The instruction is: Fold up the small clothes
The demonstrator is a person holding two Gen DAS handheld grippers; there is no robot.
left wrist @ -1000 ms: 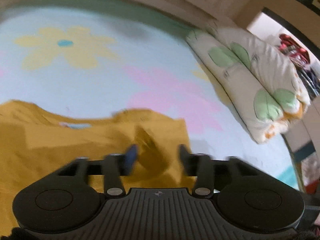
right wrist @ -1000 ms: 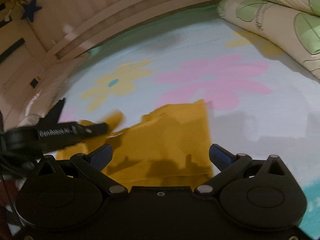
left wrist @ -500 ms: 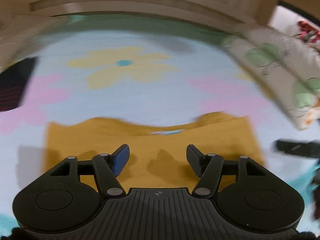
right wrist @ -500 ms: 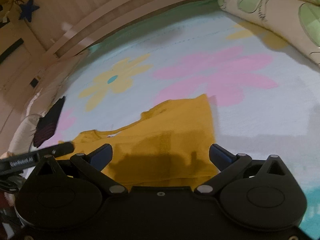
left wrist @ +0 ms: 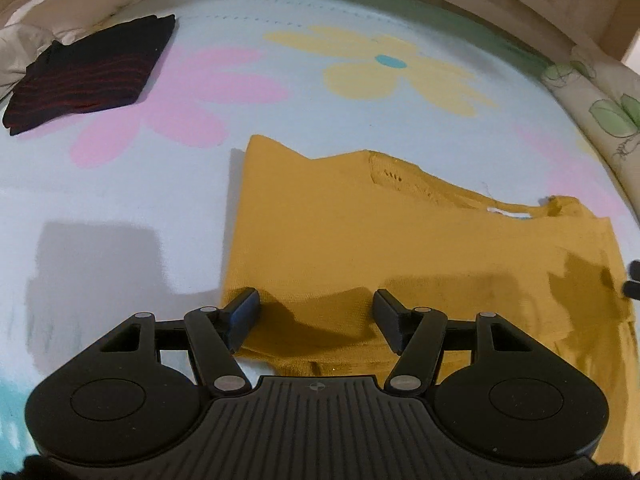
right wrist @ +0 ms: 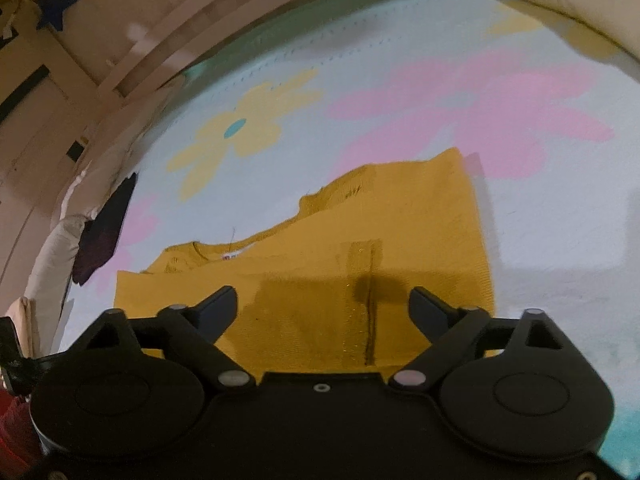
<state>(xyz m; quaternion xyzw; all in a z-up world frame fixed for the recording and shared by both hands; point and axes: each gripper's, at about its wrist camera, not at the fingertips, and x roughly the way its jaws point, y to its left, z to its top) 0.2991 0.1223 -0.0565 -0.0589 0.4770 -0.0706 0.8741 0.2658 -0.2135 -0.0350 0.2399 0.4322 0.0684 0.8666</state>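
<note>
Mustard-yellow shirt (left wrist: 400, 248) spread flat on flower-print bed sheet (left wrist: 120, 200), partly folded, neckline toward 12 o'clock. Left gripper (left wrist: 316, 312) low over shirt's near hem at its 9 o'clock corner, jaws spread, nothing pinched; left finger (left wrist: 244, 312) at the fabric's edge. Right gripper (right wrist: 324, 308) over shirt's near half, jaws spread and just closing somewhat, fabric below them but not clamped. Dark striped folded garment (left wrist: 88, 72) at 10 o'clock, well apart. Leaf-print quilt (left wrist: 600, 112) at 2 o'clock.

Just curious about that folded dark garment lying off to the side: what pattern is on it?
The folded dark garment is black with thin red stripes, clearest in the left wrist view.
</note>
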